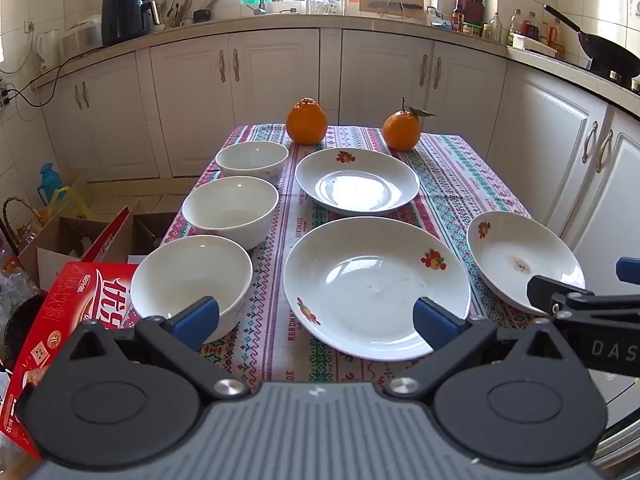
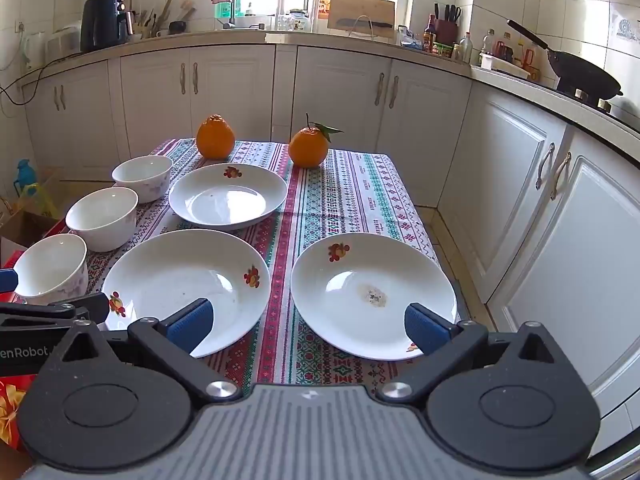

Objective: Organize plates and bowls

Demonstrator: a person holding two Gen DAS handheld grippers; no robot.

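presently, from the left wrist view: left gripper [image 1: 316,322] hangs above the near edge of the patterned tablecloth [image 1: 452,184], jaws spread wide, nothing between them. three white bowls [image 1: 230,210] stand in a row down the cloth's left side. near plate [image 1: 376,286] lies just ahead, far plate [image 1: 357,181] behind it, stained plate [image 1: 520,258] at the right edge. two oranges [image 1: 306,121] sit at the far end.

right wrist view: right gripper [image 2: 308,326] likewise stands wide and empty, low over the cloth between the near plate [image 2: 180,276] and the stained plate [image 2: 372,292]. bowls [image 2: 102,218] line the left.
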